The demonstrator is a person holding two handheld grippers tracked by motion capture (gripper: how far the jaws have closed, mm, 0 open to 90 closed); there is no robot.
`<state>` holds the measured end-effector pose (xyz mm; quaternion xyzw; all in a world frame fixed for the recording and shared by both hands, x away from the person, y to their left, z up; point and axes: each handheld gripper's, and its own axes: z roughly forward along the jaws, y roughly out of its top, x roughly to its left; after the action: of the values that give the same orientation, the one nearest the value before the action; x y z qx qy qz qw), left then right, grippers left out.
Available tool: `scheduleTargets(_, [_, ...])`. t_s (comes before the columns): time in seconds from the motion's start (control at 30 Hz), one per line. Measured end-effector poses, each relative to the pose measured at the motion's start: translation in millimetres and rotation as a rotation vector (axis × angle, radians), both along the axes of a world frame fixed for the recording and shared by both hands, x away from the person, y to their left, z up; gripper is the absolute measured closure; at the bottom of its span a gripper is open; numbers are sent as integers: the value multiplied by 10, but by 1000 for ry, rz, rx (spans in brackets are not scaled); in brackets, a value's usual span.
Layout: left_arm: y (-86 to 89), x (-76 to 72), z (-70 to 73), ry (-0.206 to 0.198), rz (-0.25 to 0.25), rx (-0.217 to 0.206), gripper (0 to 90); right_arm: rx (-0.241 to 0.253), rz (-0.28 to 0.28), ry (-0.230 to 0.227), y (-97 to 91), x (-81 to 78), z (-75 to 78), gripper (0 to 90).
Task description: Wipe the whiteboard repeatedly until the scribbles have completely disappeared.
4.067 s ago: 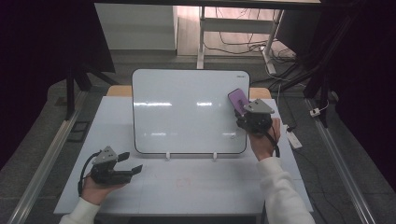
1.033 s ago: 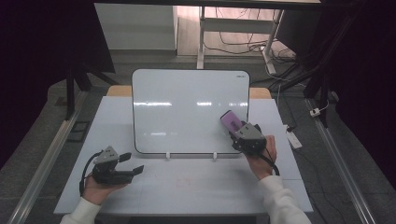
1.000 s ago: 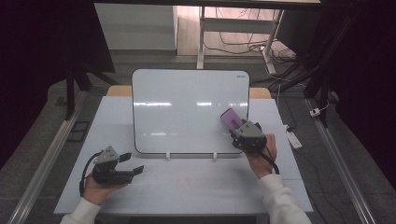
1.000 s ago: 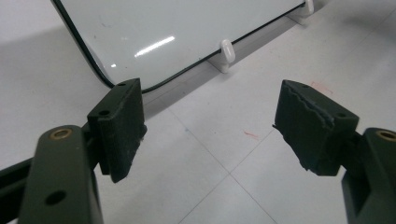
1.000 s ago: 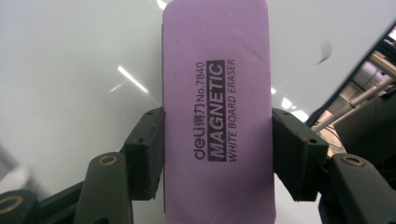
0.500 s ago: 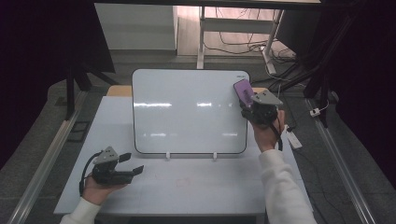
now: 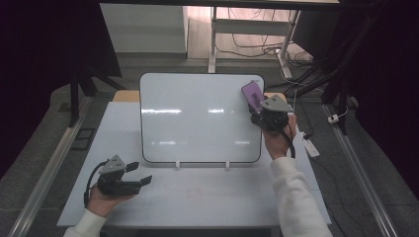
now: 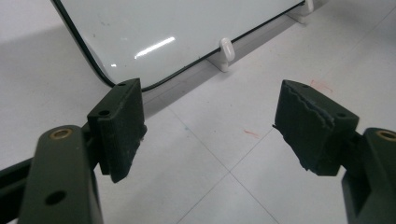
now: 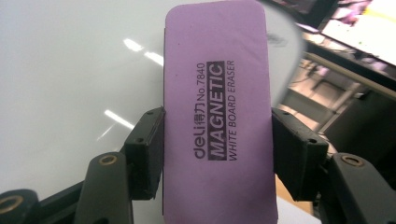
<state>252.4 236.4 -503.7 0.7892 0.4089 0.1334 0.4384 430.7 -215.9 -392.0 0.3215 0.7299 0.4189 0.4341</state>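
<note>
Where the whiteboard's [image 7: 197, 118] upper right corner curves round, sits the purple magnetic eraser [image 7: 252, 95], pinched across its width by the right gripper [image 7: 258, 105]. Clamped on both long edges by the black pads [image 9: 148, 149], with no gap showing on either side. Printed on its purple back: "deli No.7840 MAGNETIC WHITE BOARD ERASER", running lengthwise. Lies flat to the whiteboard's face or just off it; cannot tell which. Overlaps the whiteboard's [image 9: 70, 84] glossy surface, its far end reaching toward the rounded edge.

Behind the gripper, on the side away from the whiteboard, grips a hand [image 7: 279, 138] in a white sleeve, cable trailing down past the wrist, grey three-cornered plate on top.

Stands tilted back on two small white feet [image 7: 177, 165] along its lower edge, black-rimmed, wiped clean, streaked with light reflections.

Well below the whiteboard's lower left corner, on the white table [image 7: 207, 197], rests the left gripper [image 7: 140, 174] in the other hand [image 7: 106, 197], jaws spread wide with nothing between them. Seen past those jaws: bare tabletop with a few faint red marks [image 8: 252, 134], the whiteboard's [image 8: 140, 32] black rim and one white foot [image 8: 225, 49]. Kept well apart from the eraser.
</note>
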Motion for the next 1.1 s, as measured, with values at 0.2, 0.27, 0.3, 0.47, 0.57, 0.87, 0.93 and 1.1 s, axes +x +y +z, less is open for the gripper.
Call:
scheduleTargets(0.2, [3, -1, 1, -1, 1, 1, 250, 11, -14, -11, -71, 6, 14, 403])
scheduleTargets(0.27, [-3, -2, 1, 0, 0, 0, 250, 6, -11, -13, -56, -4, 1, 403])
scheduleTargets(0.3, [-4, -3, 1, 0, 0, 2, 250, 2, -9, -9, -46, -14, -13, 403])
scheduleTargets(0.47, [-10, 2, -2, 2, 1, 1, 250, -37, 48, -3, 132, -116, -141, 403])
scheduleTargets(0.57, [-16, 0, 1, 1, -2, 2, 250, -71, 96, 5, 302, -185, -227, 403])
scheduleTargets(0.87, [-4, -3, 4, -1, 0, -1, 249, -249, 239, 47, 688, -511, -576, 403])
scheduleTargets(0.93, [-7, -1, 3, 1, 0, 0, 250, -281, 260, 53, 700, -597, -679, 403])
scheduleTargets(1.1, [-17, -5, 9, -1, -2, 0, 249, -295, 282, 76, 599, -730, -835, 403])
